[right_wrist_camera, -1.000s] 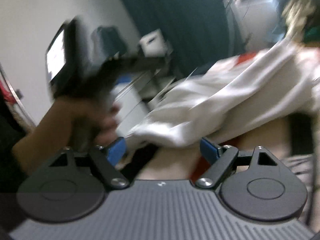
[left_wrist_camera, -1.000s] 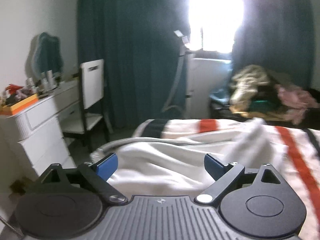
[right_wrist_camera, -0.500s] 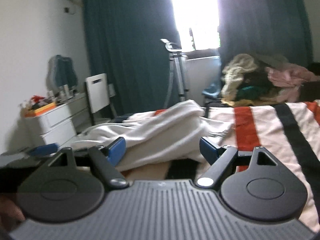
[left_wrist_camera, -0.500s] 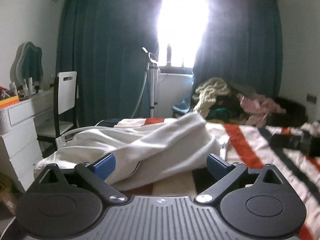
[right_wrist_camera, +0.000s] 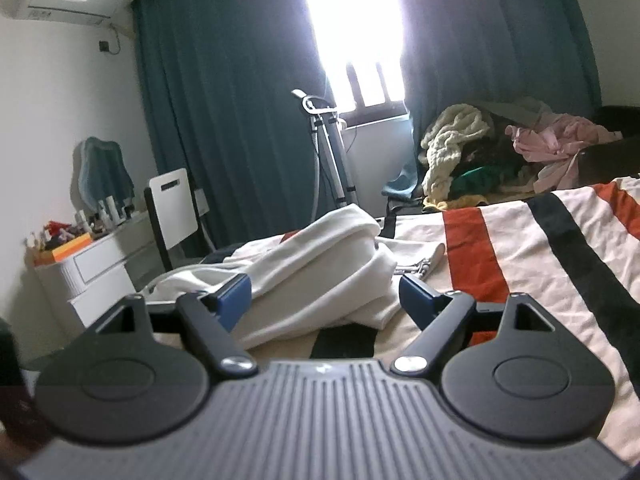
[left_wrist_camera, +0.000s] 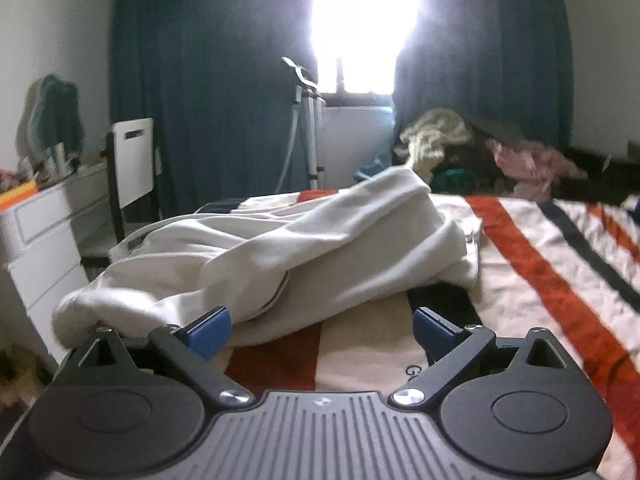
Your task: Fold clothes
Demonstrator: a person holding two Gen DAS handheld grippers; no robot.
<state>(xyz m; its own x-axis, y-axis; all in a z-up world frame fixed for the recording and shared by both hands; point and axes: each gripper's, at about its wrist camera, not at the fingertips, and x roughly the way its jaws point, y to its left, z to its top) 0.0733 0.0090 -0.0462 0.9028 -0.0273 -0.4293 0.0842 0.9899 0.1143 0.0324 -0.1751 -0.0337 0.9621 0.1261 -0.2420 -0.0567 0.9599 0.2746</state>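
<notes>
On the striped blanket (left_wrist_camera: 532, 264), w/ the white garment (left_wrist_camera: 280, 264) as our landmark, we're barely into the fold. It lies bunched in thick rolls by the blanket's left edge, nearest the white dresser (right_wrist_camera: 104, 272), one end drooping over that side; no flat panel, no clean crease showing yet. Our left gripper (left_wrist_camera: 322, 330) sits just short of its near hem, blue pads spread wide, nothing between them. Our right gripper (right_wrist_camera: 322, 298) is likewise spread & empty, the garment's right end just beyond it. Left to do, as we judge: spread it flat, square it, then fold. Beyond it, a clothes pile (right_wrist_camera: 500, 148) near the window waits.
</notes>
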